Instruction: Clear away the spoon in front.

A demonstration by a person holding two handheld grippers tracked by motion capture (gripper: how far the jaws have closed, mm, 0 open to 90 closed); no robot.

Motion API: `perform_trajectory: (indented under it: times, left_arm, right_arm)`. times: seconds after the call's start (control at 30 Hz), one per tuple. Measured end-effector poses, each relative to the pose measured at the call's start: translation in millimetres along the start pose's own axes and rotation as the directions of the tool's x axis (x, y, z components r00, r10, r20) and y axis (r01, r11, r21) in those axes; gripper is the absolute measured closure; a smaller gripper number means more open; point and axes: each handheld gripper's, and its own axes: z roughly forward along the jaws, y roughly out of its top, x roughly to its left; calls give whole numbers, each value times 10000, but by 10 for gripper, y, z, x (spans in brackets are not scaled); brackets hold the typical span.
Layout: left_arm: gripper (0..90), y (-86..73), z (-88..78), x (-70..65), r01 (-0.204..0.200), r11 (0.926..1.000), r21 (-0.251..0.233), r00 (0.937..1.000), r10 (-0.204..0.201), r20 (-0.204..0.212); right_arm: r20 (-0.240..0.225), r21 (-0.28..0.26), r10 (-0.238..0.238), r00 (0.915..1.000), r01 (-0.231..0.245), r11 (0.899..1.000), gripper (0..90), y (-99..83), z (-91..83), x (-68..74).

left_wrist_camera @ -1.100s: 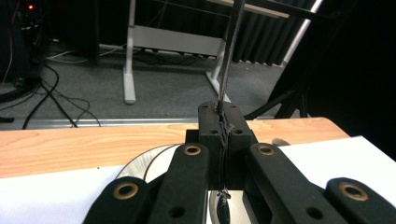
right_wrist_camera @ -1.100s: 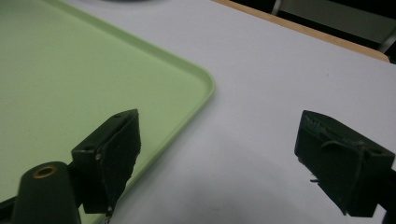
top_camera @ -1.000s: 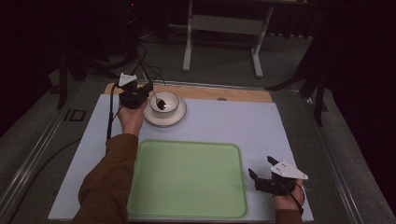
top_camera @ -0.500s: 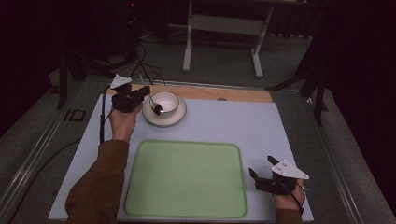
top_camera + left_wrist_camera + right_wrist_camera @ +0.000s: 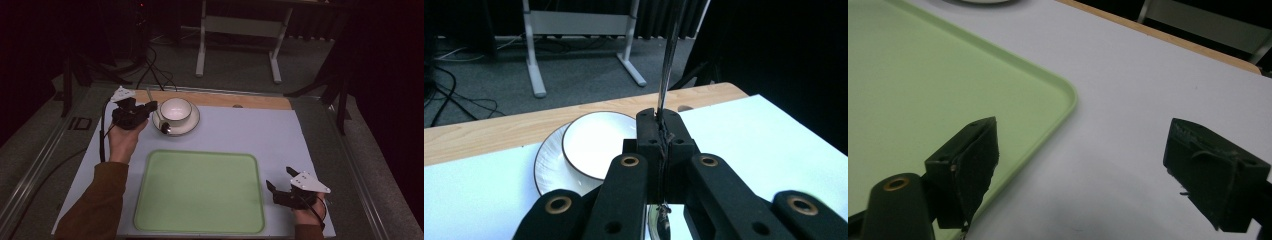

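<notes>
A white cup (image 5: 175, 109) stands on a white saucer (image 5: 187, 126) at the back left of the white mat. My left gripper (image 5: 150, 108) is just left of the cup, shut on a metal spoon (image 5: 160, 119). The spoon's handle points up and away, and its bowl hangs over the saucer's left rim. In the left gripper view the jaws are pressed together on the spoon handle (image 5: 666, 60), with the cup (image 5: 594, 145) and saucer (image 5: 546, 165) behind them. My right gripper (image 5: 280, 180) rests open near the front right, beside the green tray (image 5: 200, 190).
The green tray (image 5: 923, 75) lies in the front middle of the mat, its corner just left of the open right gripper (image 5: 1083, 170). A wooden strip (image 5: 250, 100) runs along the table's far edge. Cables and a metal stand are on the floor beyond.
The left gripper has drawn the spoon out of the cup and moved a little left; the spoon's bowl now hangs over the saucer's rim. The right gripper has stayed put.
</notes>
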Motion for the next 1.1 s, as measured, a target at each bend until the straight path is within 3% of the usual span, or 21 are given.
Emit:
perform_trajectory:
  times: [0.67, 1.1]
  left_arm:
    - [890, -323, -247, -72, 85, 9976, 685, 9984, -122, 545]
    - [890, -573, -365, -64, 402, 9910, 1280, 9954, -509, 810]
  right_arm:
    - [79, -29, -156, 9998, 156, 9999, 141, 11, -17, 13]
    - [85, -27, -192, 9998, 192, 9998, 141, 14, -16, 16]
